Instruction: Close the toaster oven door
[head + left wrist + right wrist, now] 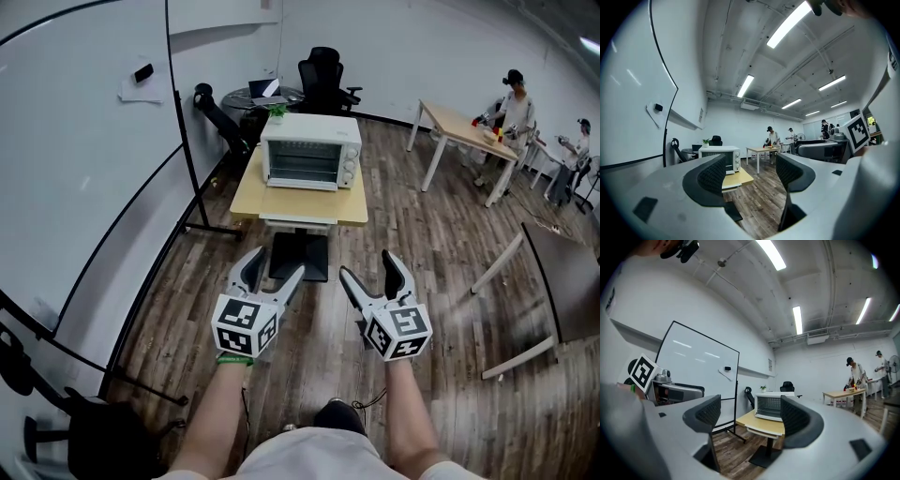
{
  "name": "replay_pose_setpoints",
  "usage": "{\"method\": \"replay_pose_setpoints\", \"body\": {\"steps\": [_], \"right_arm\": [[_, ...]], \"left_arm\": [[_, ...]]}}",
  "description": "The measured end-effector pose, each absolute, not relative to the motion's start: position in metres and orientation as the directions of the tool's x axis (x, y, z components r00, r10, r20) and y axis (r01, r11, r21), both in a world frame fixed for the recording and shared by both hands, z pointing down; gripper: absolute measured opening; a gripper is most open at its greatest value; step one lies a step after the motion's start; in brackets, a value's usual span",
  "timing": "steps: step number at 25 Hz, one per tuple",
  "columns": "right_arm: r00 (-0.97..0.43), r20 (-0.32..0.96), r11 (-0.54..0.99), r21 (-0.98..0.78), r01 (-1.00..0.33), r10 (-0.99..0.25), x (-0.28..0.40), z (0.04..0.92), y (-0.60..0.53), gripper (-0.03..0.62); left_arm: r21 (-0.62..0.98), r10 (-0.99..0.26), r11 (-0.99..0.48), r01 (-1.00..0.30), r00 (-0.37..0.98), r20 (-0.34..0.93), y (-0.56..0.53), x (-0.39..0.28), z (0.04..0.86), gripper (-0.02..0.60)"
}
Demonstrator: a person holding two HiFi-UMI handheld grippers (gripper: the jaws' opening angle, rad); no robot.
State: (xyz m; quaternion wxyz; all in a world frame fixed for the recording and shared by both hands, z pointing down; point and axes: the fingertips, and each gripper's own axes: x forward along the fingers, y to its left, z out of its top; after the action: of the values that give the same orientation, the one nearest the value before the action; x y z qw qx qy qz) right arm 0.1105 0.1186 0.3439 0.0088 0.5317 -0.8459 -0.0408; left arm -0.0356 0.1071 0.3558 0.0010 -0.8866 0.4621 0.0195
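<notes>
In the head view the toaster oven sits on the table, well ahead of the left gripper and right gripper. Its door looks already shut, so little seems left to do. The left gripper view shows jaws wide apart and empty, one hiding part of the oven. The right gripper view shows the same: open on nothing, the oven far beyond, its door seam too small to judge.

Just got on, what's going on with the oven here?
A person stands back from the small table, holding the left gripper and right gripper level, aimed toward the toaster oven on it. Both sets of fingers are apart with nothing between them. The oven door looks shut already, and neither gripper touches it.
</notes>
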Motion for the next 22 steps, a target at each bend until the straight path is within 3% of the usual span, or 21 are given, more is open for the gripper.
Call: {"method": "replay_pose_setpoints", "body": {"steps": [10,22], "right_arm": [[-0.436,-0.027,0.433,0.071,-0.898,-0.899,0.122,0.352,0.061,0.383],[-0.480,-0.013,0.479,0.063,-0.876,-0.877,0.139,0.371,-0.104,0.383]], "left_arm": [[0.003,-0.816,-0.577,-0.816,0.577,-0.022,0.053,-0.021,0.366,0.308],[-0.015,-0.831,-0.555,-0.831,0.556,-0.025,-0.100,0.005,0.377,0.307]]}}
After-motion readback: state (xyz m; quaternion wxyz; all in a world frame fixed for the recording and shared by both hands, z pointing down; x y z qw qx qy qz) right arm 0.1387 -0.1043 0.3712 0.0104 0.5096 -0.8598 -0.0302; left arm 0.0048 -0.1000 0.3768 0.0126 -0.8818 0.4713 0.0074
